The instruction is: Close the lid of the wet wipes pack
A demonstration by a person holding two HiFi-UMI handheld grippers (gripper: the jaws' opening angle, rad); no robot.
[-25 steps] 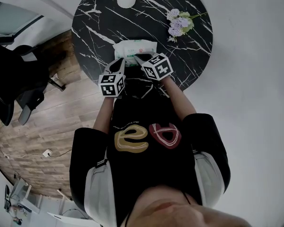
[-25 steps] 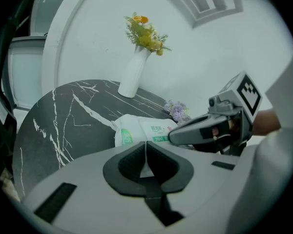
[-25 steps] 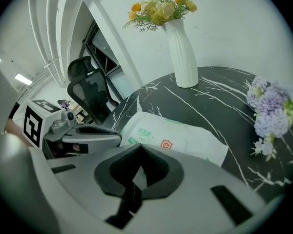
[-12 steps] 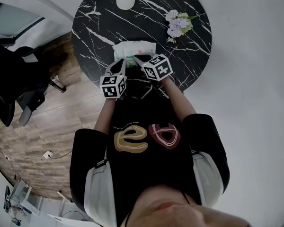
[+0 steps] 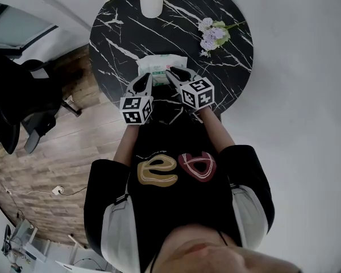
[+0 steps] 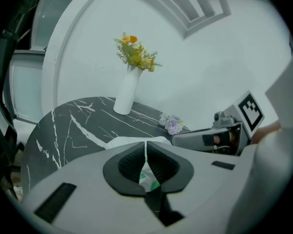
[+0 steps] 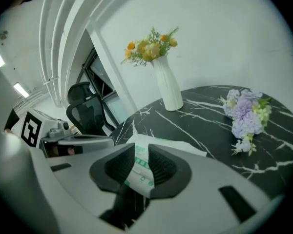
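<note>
The wet wipes pack (image 5: 162, 64) lies at the table's (image 5: 131, 33) 6 o'clock edge, left gripper (image 5: 146, 77) clenched empty, right gripper (image 5: 173, 73) opening its jaws with nothing pinched, presumably because the pack looks closed

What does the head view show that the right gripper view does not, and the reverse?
Only the head view: the person's black top and the wooden floor. Only the right gripper view: the right gripper close up, jaws opening, the pack seen in their gap, not pressed. Both: pack, table, vase, purple flowers, chair, left gripper.
</note>
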